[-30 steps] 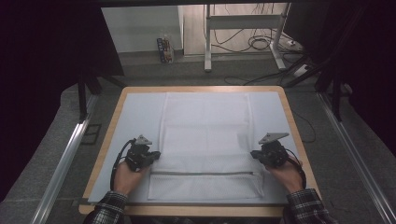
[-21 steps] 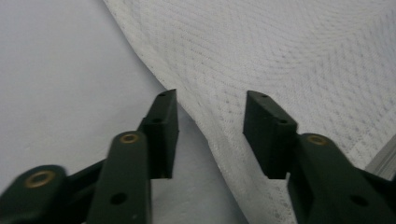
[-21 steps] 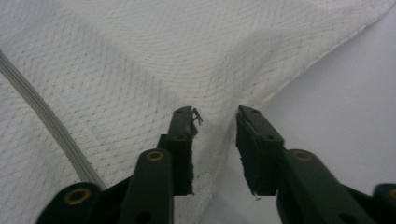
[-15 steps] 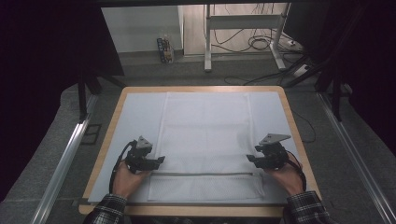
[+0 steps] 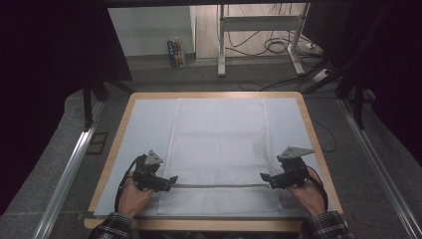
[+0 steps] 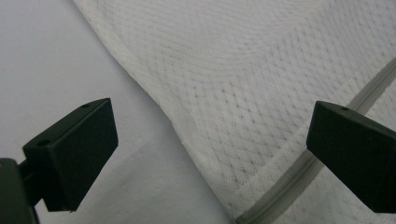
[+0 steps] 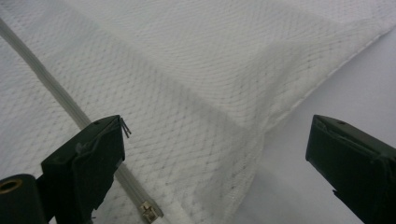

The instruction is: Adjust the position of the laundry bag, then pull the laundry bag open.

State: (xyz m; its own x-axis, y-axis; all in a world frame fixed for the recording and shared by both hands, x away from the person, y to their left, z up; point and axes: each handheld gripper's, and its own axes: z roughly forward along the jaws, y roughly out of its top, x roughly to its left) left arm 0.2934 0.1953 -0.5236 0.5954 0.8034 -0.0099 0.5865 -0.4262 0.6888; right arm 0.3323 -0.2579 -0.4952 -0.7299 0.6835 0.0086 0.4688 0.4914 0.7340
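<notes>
Grippers, left (image 5: 170,179) and right (image 5: 264,178), both released, moved nearer the tabletop's (image 5: 119,144) front edge since a second ago, straddling the mesh bag's (image 5: 219,144) side edges at its zipper (image 5: 219,185); probably about to pinch.

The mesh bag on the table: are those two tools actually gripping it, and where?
Nothing is held. Both the left gripper and right gripper are open, straddling the mesh laundry bag's side edges near its zipper.

A white rectangular mesh laundry bag (image 5: 219,149) lies flat at the middle of the table. A grey zipper (image 5: 219,185) runs straight across its near end. The zipper is closed, its metal slider (image 7: 148,211) at the bag's right edge.
</notes>
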